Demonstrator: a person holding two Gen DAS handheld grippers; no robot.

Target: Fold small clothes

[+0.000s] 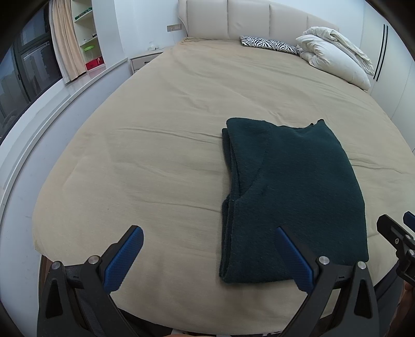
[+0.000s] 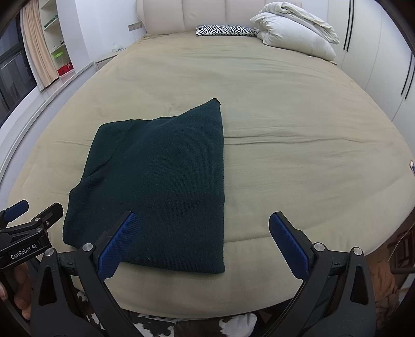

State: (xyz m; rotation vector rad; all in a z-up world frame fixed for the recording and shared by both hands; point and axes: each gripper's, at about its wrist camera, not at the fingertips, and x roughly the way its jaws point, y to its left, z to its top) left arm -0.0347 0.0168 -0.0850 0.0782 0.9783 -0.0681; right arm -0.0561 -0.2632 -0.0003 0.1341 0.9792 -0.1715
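A dark green knitted garment (image 1: 290,191) lies folded into a flat rectangle on the beige bed sheet (image 1: 155,160), near the front edge. It also shows in the right wrist view (image 2: 160,181). My left gripper (image 1: 210,233) is open and empty, held above the front edge, its right finger over the garment's near left part. My right gripper (image 2: 203,220) is open and empty, its left finger over the garment's near edge. Each gripper shows at the edge of the other's view: the right one (image 1: 396,228), the left one (image 2: 28,215).
A zebra-print pillow (image 1: 269,44) and a folded white duvet (image 1: 337,57) lie at the head of the bed by the padded headboard (image 1: 249,20). A nightstand (image 1: 145,61), shelves and a window ledge stand to the left. Wardrobe doors (image 2: 384,64) are on the right.
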